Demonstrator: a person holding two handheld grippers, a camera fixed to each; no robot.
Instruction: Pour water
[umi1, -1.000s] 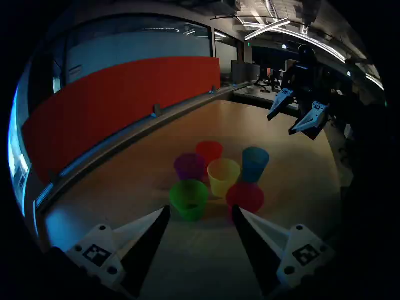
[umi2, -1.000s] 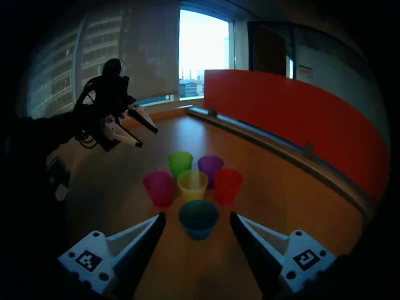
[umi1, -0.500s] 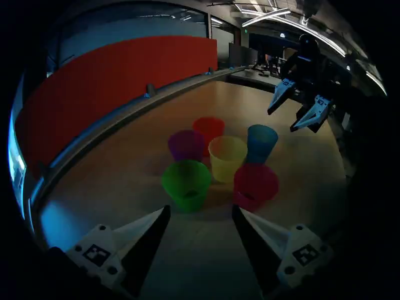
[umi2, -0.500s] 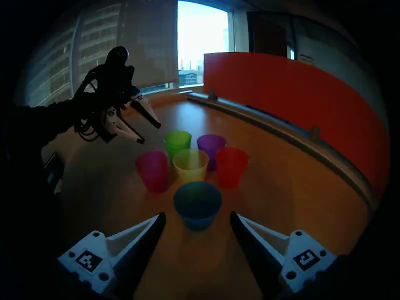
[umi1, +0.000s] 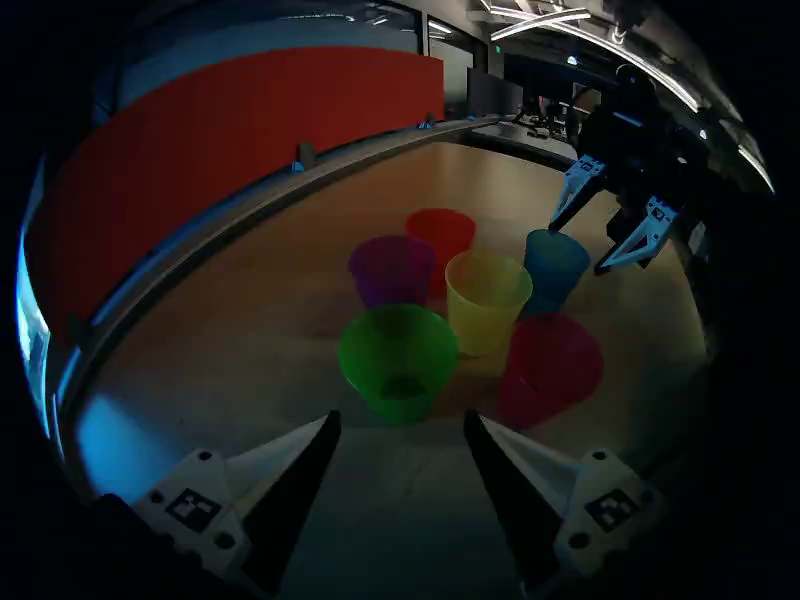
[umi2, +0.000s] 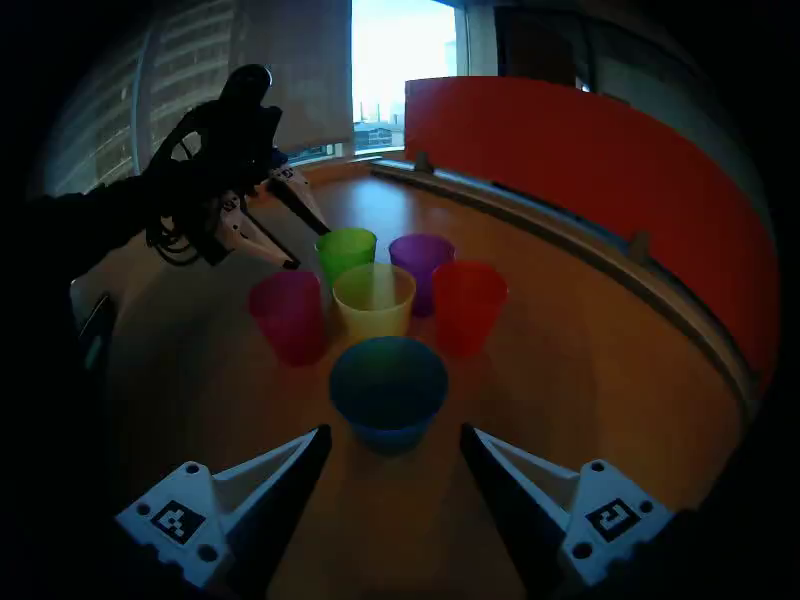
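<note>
1. The left tool (umi1: 400, 415) has its two fingers spread apart and holds nothing. It hangs low over the counter (umi1: 250, 340).
2. Just ahead of its fingertips stands the green cup (umi1: 398, 360), upright, in line with the gap between the fingers.
3. The right tool (umi2: 395, 430) is also spread wide and empty. The blue cup (umi2: 388, 390) stands upright just ahead of its fingertips.
4. Six plastic cups stand close together on the counter. The yellow cup (umi1: 487, 300) is in the middle, and the other five stand around it.
5. In the left gripper view, the pink cup (umi1: 550, 365) is to the right of the green one. The purple cup (umi1: 392, 270) and the red cup (umi1: 440, 232) stand behind.
6. The two tools face each other across the cups.
7. A long red partition (umi1: 200, 140) runs along the counter's far edge, and a bright window (umi2: 400, 50) shows beyond it in the right gripper view.
</note>
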